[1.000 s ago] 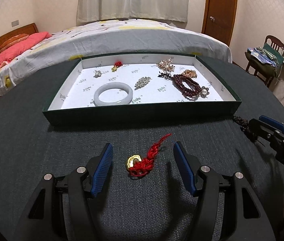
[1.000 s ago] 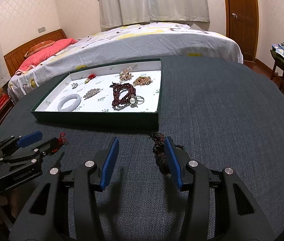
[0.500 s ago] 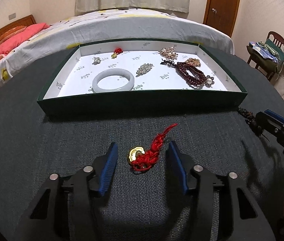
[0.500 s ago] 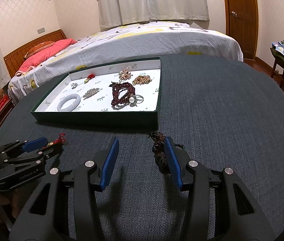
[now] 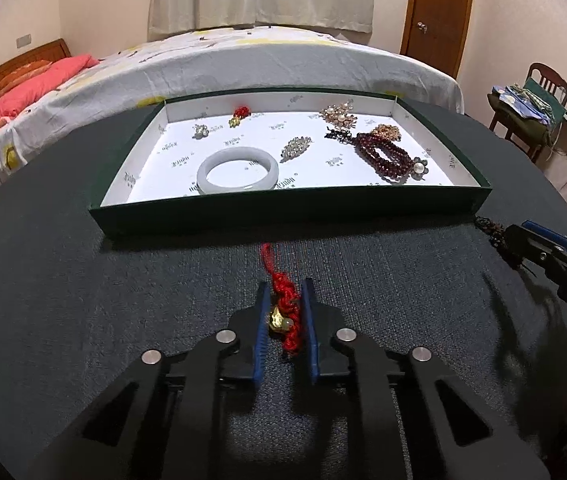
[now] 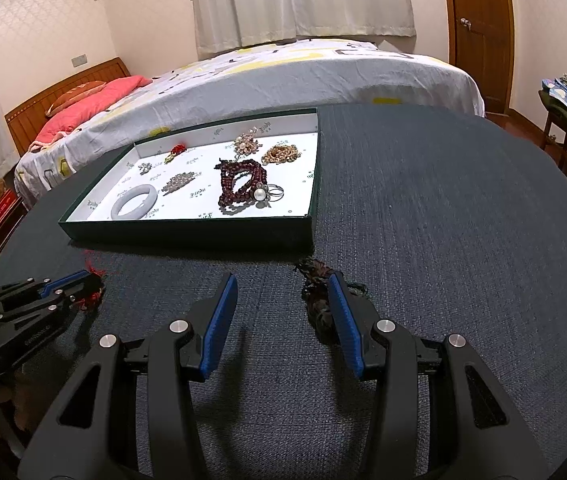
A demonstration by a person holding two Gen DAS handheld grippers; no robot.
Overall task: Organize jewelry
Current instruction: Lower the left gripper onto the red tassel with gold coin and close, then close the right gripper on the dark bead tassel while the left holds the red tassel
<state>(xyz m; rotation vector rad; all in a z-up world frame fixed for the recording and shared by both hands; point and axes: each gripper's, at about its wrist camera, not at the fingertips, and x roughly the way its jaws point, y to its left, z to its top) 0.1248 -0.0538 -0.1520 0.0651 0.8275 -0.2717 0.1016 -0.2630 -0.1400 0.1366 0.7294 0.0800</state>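
Our left tool (image 5: 284, 304), jaws just closing, pinches the red knotted charm (image 5: 285, 312) on the tabletop (image 5: 83, 320) near the tray (image 5: 283, 216): light, limp cord, so we grip the knot; our right tool (image 6: 283, 316) stands unclenched, half-hiding the dark bead strand (image 6: 317, 296), contact unclear.

left wrist: low, faces tray (image 5: 291, 216) | right wrist: same, farther right | shared: tray

Legible: letters "DA" on the right tool (image 5: 539, 248) body, cut off at frame edge. Repeated print on tray (image 5: 459, 168) lining unreadable.
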